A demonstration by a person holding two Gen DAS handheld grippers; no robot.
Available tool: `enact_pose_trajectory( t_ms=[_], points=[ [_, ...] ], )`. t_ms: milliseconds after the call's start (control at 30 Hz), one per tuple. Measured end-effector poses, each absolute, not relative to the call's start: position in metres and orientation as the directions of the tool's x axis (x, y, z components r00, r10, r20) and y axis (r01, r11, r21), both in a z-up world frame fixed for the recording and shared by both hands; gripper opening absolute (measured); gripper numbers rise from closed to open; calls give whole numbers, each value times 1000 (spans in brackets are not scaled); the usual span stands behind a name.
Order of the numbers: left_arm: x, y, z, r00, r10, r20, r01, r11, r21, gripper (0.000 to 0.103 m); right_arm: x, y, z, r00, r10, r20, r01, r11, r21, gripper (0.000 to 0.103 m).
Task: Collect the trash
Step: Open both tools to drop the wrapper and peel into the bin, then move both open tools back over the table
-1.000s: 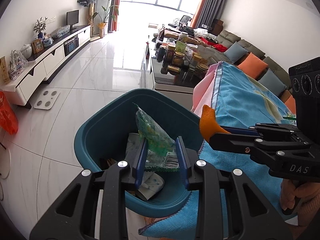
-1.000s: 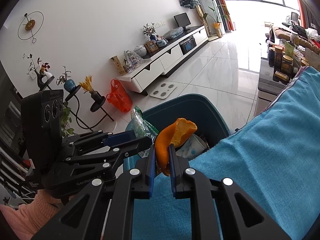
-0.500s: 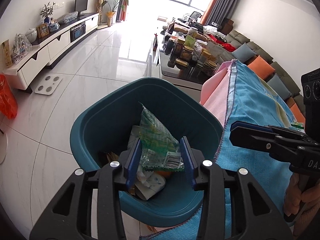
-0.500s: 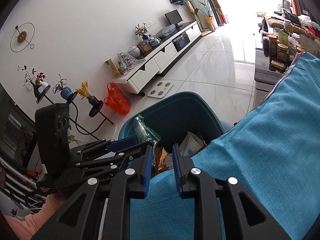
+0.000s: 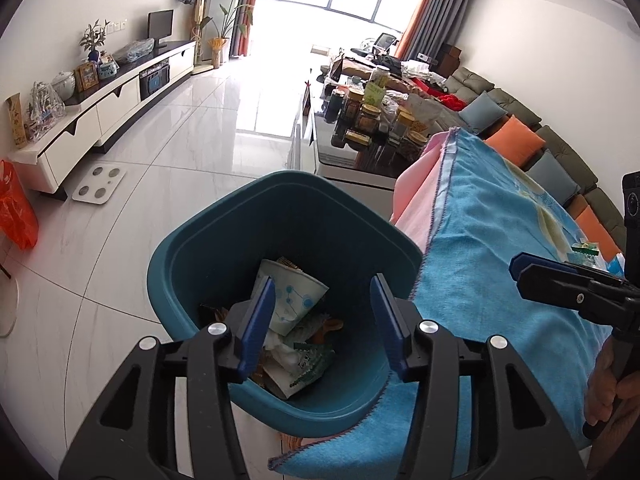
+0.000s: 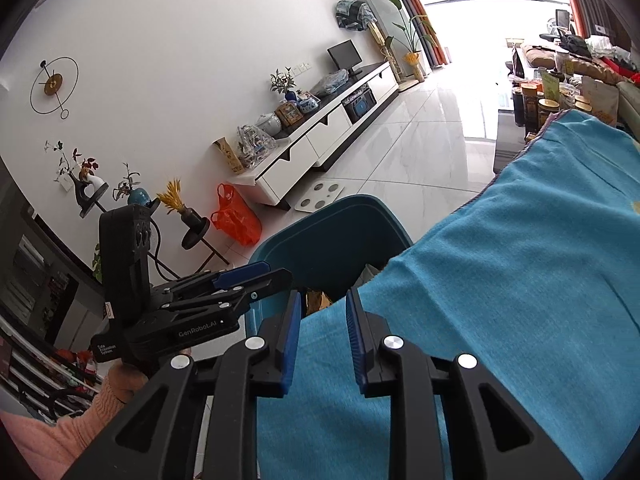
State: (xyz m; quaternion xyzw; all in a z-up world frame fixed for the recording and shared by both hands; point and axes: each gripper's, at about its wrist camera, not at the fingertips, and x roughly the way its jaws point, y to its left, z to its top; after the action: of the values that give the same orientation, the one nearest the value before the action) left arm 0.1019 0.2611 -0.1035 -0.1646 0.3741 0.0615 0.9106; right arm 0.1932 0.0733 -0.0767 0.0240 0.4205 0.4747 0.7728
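A teal trash bin (image 5: 224,248) stands on the floor beside the table; it also shows in the right wrist view (image 6: 340,232). Inside lie a white paper cup (image 5: 292,292), a green wrapper (image 5: 308,364) and an orange peel (image 5: 328,326). My left gripper (image 5: 322,320) is open and empty right above the bin. My right gripper (image 6: 320,338) is open and empty over the blue towel (image 6: 520,280), near the bin's rim; it also shows in the left wrist view (image 5: 520,266). A small green wrapper (image 5: 585,248) lies on the towel (image 5: 500,232).
A low table with several jars (image 5: 368,116) stands beyond the bin. A white TV cabinet (image 5: 100,108) runs along the left wall, with a white scale (image 5: 99,183) and an orange bag (image 5: 16,208) on the floor. A sofa with cushions (image 5: 520,144) is at right.
My left gripper opened and the green wrapper dropped into the bin. My right gripper released the orange peel into the bin, opened wider and pulled back over the towel.
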Motion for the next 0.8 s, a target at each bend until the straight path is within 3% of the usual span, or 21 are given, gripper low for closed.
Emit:
enact_pose_trajectory(
  t_ms=[133,500,800],
  points=[
    [93,233,-90,741,-56,-669,-155,956,-251,52,182,37,-67,253,750,-612,-709,574,410,30],
    [112,126,-62,740,-258,-621,133,961,-241,54,172,-81,-54,463,668,-583,-595,722,355,31],
    [150,47,-56,692,-346,-633,280,937,-207,54,182,-184,-55,613,536,-581,-403,844,353,32]
  ],
)
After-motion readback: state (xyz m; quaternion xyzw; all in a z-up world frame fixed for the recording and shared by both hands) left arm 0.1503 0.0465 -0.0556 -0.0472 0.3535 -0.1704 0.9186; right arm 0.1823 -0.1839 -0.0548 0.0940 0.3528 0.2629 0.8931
